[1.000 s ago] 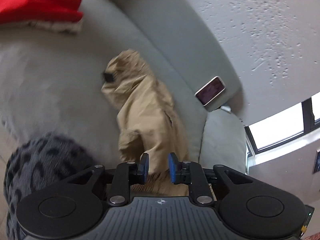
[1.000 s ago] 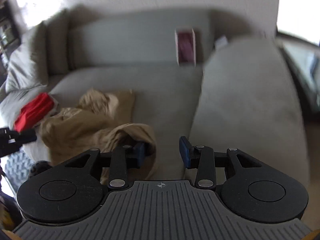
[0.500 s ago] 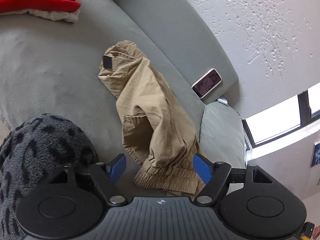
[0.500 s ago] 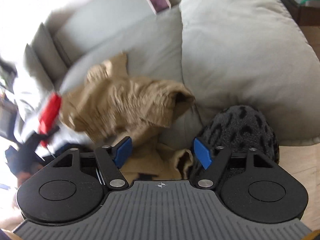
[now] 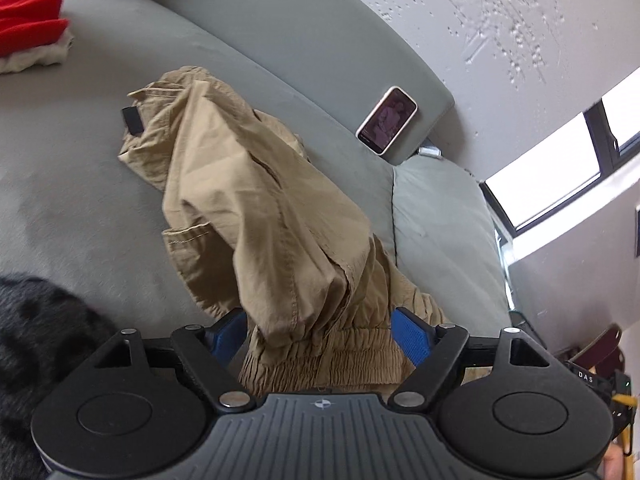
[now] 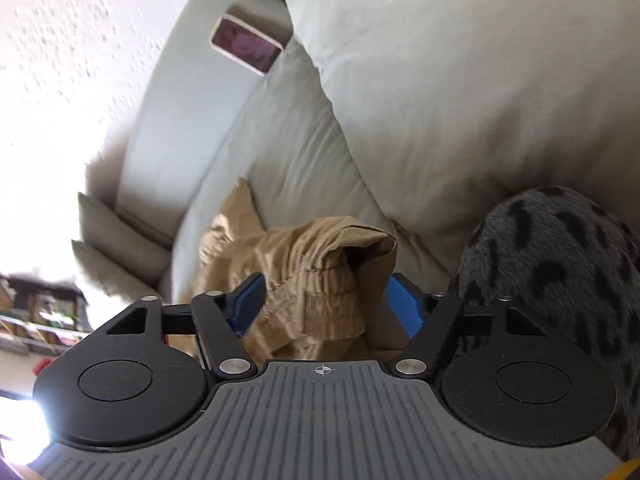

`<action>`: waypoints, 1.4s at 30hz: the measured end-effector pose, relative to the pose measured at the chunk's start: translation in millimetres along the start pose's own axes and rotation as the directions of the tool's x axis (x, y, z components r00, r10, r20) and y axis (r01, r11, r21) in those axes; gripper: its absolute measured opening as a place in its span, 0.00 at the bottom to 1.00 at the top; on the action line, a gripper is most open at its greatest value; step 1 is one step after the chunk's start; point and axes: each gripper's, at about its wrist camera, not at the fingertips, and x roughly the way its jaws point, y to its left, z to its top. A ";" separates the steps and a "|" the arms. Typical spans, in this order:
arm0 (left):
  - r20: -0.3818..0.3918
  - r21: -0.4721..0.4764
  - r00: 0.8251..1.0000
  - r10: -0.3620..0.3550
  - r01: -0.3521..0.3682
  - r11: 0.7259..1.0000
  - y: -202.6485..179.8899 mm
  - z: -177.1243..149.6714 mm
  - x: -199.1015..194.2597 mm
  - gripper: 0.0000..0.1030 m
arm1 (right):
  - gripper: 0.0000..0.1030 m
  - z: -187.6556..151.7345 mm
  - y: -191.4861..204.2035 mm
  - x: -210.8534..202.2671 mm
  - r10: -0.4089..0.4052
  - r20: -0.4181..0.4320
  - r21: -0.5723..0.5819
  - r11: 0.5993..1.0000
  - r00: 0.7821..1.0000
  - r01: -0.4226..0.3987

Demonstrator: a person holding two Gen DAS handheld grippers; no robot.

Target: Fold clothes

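Note:
Tan trousers point(image 5: 248, 208) lie crumpled along the grey sofa seat point(image 5: 72, 168), their elastic waistband bunched at the near end. My left gripper point(image 5: 316, 334) is open, its blue pads either side of the waistband without closing on it. In the right wrist view the same tan trousers point(image 6: 316, 272) fill the gap of my right gripper point(image 6: 326, 302), which is also open around a gathered band of the cloth. The far leg end with a black tag point(image 5: 132, 120) rests further up the seat.
A phone point(image 5: 387, 119) leans against the sofa back. A red garment point(image 5: 28, 20) on a pale cloth lies at the far left. A grey leopard-print leg of the person point(image 6: 560, 272) presses the sofa's front edge. A large cushion point(image 6: 460, 80) is at right.
Both grippers went from narrow to wide open and came down close over the trousers' waistband. The right view swung from a level look at the sofa to a steep tilted one.

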 end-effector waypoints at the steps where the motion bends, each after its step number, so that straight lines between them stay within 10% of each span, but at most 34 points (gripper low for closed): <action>1: -0.005 0.012 1.000 0.006 -0.006 1.000 -1.3 0.6 4.4 0.75 | 0.55 1.2 0.0 6.0 -0.008 -0.010 -0.014 1.000 1.000 0.007; 5: -0.040 0.052 0.998 0.040 -0.037 0.998 -4.8 3.7 18.8 0.72 | 0.53 1.3 3.3 28.0 -0.023 -0.047 -0.061 0.998 0.999 0.020; 7: -0.056 0.072 0.997 0.057 -0.053 0.996 -6.6 5.3 26.0 0.57 | 0.55 -0.8 6.2 38.3 -0.035 -0.068 -0.089 0.996 0.997 0.029; 9: -0.083 0.103 0.992 0.099 -0.091 0.991 -10.6 7.1 26.5 0.20 | 0.55 -3.5 9.9 43.8 -0.059 -0.081 -0.120 0.992 0.995 0.049; 14: -0.010 0.089 0.998 0.057 -0.055 0.994 -27.6 23.8 -20.4 0.04 | 0.10 -10.8 32.8 30.0 -0.081 -0.104 -0.218 0.974 0.991 0.057; 17: 0.161 0.101 0.986 -0.047 0.031 0.994 -48.9 53.3 -65.7 0.02 | 0.09 -2.0 55.5 10.7 0.099 -0.172 -0.179 0.975 0.980 -0.130; 22: 0.346 0.186 0.920 -0.186 0.127 0.974 -105.8 129.2 -122.0 0.01 | 0.09 36.2 131.2 -21.9 0.349 -0.049 -0.195 0.916 0.936 -0.351; 25: 0.506 0.318 0.813 -0.288 0.135 0.938 -159.8 168.4 -175.3 0.01 | 0.09 59.9 206.8 -51.3 0.410 0.075 -0.330 0.871 0.909 -0.365; 26: 0.561 0.380 0.757 -0.334 0.123 0.917 -176.3 171.7 -196.9 0.01 | 0.09 59.8 234.6 -75.1 0.477 0.138 -0.420 0.822 0.868 -0.386; 29: 0.683 0.582 0.546 -0.485 -0.007 0.813 -217.8 147.4 -262.6 0.01 | 0.09 25.7 297.5 -166.6 0.732 0.281 -0.759 0.565 0.621 -0.323; 30: 0.688 0.593 0.545 -0.479 -0.044 0.804 -223.4 139.1 -267.6 0.01 | 0.09 8.2 304.0 -186.0 0.768 0.295 -0.826 0.504 0.569 -0.251; 32: 0.639 0.574 0.632 -0.438 -0.014 0.819 -217.2 131.9 -261.4 0.01 | 0.09 -26.6 307.5 -212.6 0.801 0.311 -0.903 0.417 0.512 -0.103; 36: 0.314 0.276 0.896 -0.313 0.229 0.933 -145.1 128.4 -188.6 0.01 | 0.09 -16.0 270.7 -159.6 0.566 0.186 -0.741 0.617 0.803 -0.263; 38: 0.161 0.076 0.946 -0.282 0.273 0.959 -99.8 116.3 -145.5 0.01 | 0.08 1.5 218.1 -103.8 0.430 0.041 -0.492 0.794 0.902 -0.356; 42: -0.094 -0.091 0.987 -0.130 0.122 0.988 -43.4 65.4 -79.0 0.05 | 0.08 -1.7 139.6 -37.2 0.305 -0.090 -0.194 0.928 0.948 -0.317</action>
